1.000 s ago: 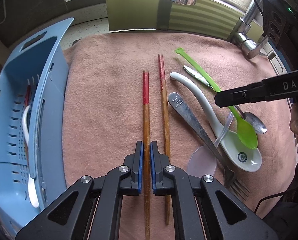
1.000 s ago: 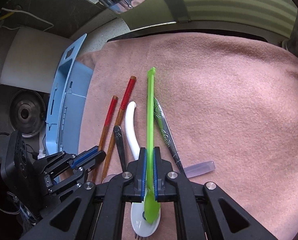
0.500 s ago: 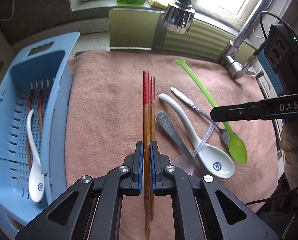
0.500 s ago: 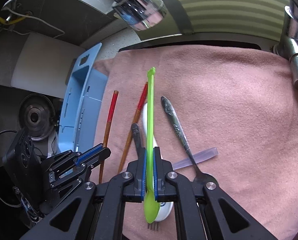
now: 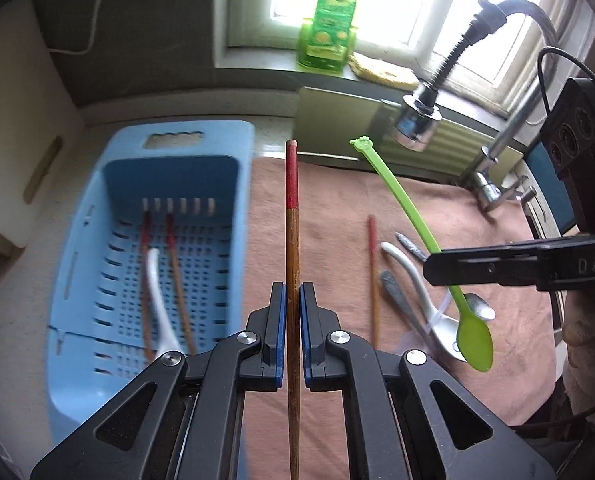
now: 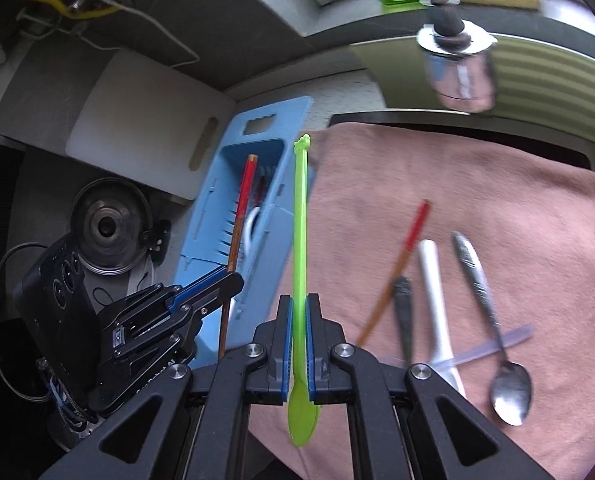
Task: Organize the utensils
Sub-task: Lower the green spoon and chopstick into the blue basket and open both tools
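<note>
Left wrist view: left gripper [image 5: 293, 308] clamped on chopstick [image 5: 292, 216], right gripper [image 6: 299, 320] on green spoon [image 6: 299, 216]; both now raised off towel [image 5: 437, 208], basket-bound.

Black two-finger grippers, blue pads

Left gripper [image 5: 293, 334] and right gripper [image 6: 299, 346]: matte black linkage arms, triangular cutouts, silver screws at pivots, blue-lined fingers [image 5: 280, 332]. White "DAS" lettering on the right one's side; black cable behind.
</note>
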`<action>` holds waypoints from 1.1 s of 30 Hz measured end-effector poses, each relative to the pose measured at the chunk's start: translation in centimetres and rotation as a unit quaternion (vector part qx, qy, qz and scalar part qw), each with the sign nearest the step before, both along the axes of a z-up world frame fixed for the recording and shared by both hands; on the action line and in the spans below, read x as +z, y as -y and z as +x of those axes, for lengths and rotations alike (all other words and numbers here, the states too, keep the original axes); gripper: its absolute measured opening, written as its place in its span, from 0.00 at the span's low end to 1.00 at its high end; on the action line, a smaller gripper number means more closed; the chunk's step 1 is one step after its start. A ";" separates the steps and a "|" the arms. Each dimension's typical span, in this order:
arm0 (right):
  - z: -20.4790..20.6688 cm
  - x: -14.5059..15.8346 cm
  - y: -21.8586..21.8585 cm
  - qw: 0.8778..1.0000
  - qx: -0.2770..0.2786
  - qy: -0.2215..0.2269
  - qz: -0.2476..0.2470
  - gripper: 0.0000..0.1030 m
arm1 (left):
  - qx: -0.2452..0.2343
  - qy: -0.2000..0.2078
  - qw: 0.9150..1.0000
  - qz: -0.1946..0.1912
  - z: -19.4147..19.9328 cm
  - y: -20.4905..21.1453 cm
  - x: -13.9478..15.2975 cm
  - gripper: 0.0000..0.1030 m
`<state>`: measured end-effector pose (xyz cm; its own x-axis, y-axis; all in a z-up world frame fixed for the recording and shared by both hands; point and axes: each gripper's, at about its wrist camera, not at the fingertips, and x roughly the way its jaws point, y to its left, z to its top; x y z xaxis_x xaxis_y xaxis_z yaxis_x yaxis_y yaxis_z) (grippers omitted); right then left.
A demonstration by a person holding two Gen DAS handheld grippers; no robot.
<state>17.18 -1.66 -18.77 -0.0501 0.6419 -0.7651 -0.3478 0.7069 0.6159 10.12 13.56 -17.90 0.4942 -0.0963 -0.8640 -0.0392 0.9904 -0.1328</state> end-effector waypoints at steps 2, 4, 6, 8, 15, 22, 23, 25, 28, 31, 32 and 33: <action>-0.3 0.2 -1.8 1.000 0.007 0.003 0.003 0.05 | 0.011 0.002 1.000 -0.004 -0.2 -1.6 0.2 0.05; -0.4 0.2 -3.1 1.000 0.010 0.005 0.005 0.05 | 0.022 0.004 1.000 -0.005 -0.2 -3.1 0.3 0.05; -0.5 0.2 -4.7 1.000 0.013 0.004 0.009 0.05 | 0.029 0.005 1.000 0.004 -0.2 -4.5 0.3 0.05; -0.5 0.1 -6.2 1.000 0.015 0.004 0.008 0.05 | 0.035 0.003 0.999 0.001 -0.1 -5.7 0.1 0.05; 0.2 -1.5 -10.7 1.000 0.000 0.002 -0.004 0.05 | 0.059 -0.012 0.998 -0.002 0.7 -9.5 -1.8 0.05; 1.4 -3.7 -13.5 0.999 -0.008 0.002 -0.045 0.05 | 0.084 -0.026 0.996 -0.004 1.2 -11.2 -3.8 0.05; 1.4 -4.1 -13.8 0.998 -0.007 0.001 -0.055 0.05 | 0.087 -0.024 0.996 -0.008 1.2 -11.3 -3.8 0.05; 1.5 -4.7 -14.1 0.997 -0.006 0.002 -0.073 0.05 | 0.091 -0.019 0.996 -0.015 1.2 -11.4 -3.7 0.05; 1.7 -5.6 -14.2 0.996 -0.009 -0.001 -0.092 0.05 | 0.089 -0.018 0.996 -0.009 1.4 -11.3 -3.7 0.05; 1.7 -6.0 -14.2 0.994 -0.011 0.003 -0.105 0.05 | 0.089 -0.017 0.996 -0.013 1.3 -11.5 -3.5 0.05; 1.7 -6.0 -14.1 0.994 -0.012 0.004 -0.106 0.05 | 0.088 -0.017 0.996 -0.013 1.3 -11.5 -3.5 0.05; 1.7 -6.0 -14.2 0.994 -0.012 0.005 -0.107 0.05 | 0.088 -0.016 0.996 -0.011 1.2 -11.5 -3.4 0.06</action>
